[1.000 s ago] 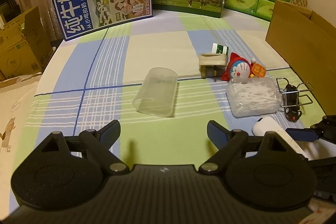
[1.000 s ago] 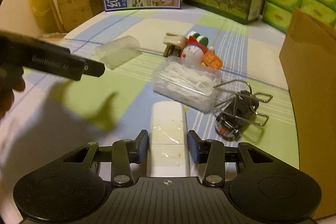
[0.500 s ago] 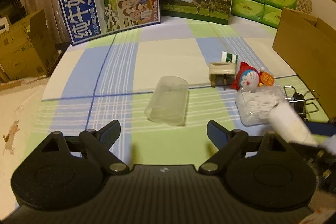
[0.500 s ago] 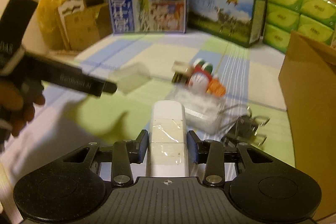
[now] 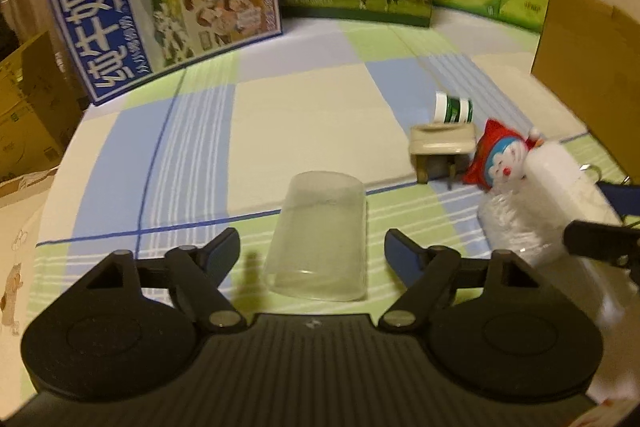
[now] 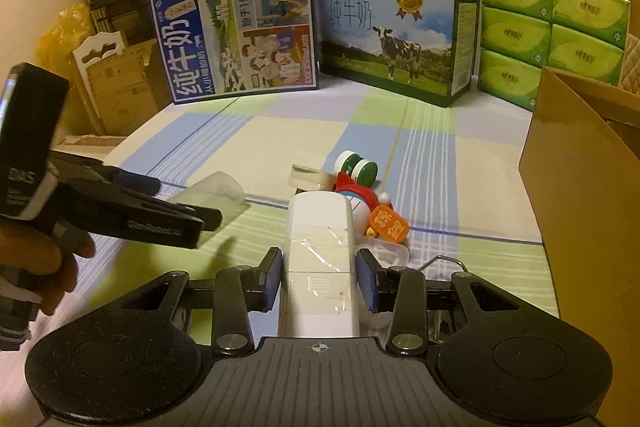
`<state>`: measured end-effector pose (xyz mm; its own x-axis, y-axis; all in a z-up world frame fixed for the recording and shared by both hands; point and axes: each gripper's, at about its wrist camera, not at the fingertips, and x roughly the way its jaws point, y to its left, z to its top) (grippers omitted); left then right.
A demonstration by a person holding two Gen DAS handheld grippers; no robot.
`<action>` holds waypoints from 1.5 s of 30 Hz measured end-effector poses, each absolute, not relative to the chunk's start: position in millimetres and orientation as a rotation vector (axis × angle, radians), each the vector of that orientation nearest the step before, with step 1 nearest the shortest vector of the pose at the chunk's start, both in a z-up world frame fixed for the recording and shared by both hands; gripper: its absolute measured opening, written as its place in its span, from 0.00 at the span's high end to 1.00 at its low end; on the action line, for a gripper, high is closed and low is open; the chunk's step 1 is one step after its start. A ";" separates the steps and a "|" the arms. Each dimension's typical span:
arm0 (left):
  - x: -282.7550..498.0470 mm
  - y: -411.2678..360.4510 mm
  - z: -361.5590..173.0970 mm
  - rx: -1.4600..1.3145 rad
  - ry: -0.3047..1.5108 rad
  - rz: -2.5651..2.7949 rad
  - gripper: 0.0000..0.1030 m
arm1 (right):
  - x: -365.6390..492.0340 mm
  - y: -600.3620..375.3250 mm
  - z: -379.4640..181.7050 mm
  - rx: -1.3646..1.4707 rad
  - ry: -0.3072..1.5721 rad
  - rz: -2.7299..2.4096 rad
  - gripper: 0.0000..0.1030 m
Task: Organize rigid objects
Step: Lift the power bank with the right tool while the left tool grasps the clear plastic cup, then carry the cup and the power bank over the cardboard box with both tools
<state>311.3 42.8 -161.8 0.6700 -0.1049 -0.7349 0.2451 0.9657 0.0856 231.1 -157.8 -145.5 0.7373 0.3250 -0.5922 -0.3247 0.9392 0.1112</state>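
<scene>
Our left gripper [image 5: 312, 251] has just narrowed its jaws around the clear cup [image 5: 320, 239] lying at twelve o'clock, pads not yet touching. Our right gripper [image 6: 318, 279] has lifted the white remote [image 6: 320, 259], clamped, so both come next.

The clear plastic cup [image 5: 320, 239] lies left of the small wooden stool [image 5: 442, 147]; a green-banded bottle [image 5: 454, 109] lies behind the stool.
</scene>
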 end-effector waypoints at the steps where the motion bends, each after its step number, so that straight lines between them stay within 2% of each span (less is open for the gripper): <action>1: 314.7 41.2 -164.4 0.196 0.824 -0.200 0.33 | 232.1 -157.7 -146.3 0.001 0.652 0.352 0.64; 4: 320.5 39.8 -168.3 0.209 0.830 -0.211 0.36 | 233.0 -159.9 -148.5 0.004 0.663 0.342 0.64; 6: 323.2 39.8 -169.3 0.206 0.833 -0.216 0.47 | 234.1 -161.8 -149.3 0.008 0.668 0.334 0.64; 8: 324.3 39.9 -169.1 0.194 0.838 -0.218 0.53 | 235.0 -163.4 -149.6 0.014 0.670 0.329 0.64; 18: 292.8 44.4 -152.0 0.136 0.859 -0.175 0.54 | 229.0 -169.9 -146.0 0.039 0.669 0.319 0.64; 28: 237.6 18.1 -112.8 0.086 0.772 -0.161 0.54 | 208.2 -180.4 -132.1 0.059 0.654 0.311 0.64; 45: 143.8 -38.7 -50.7 0.029 0.736 -0.215 0.54 | 114.0 -212.3 -77.7 0.118 0.643 0.239 0.64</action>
<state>143.8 -38.7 -50.7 0.7198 -0.1847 -0.6692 0.2050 0.9775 -0.0493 114.0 -212.3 -77.7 0.7738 0.2571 -0.5789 -0.1841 0.9658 0.1828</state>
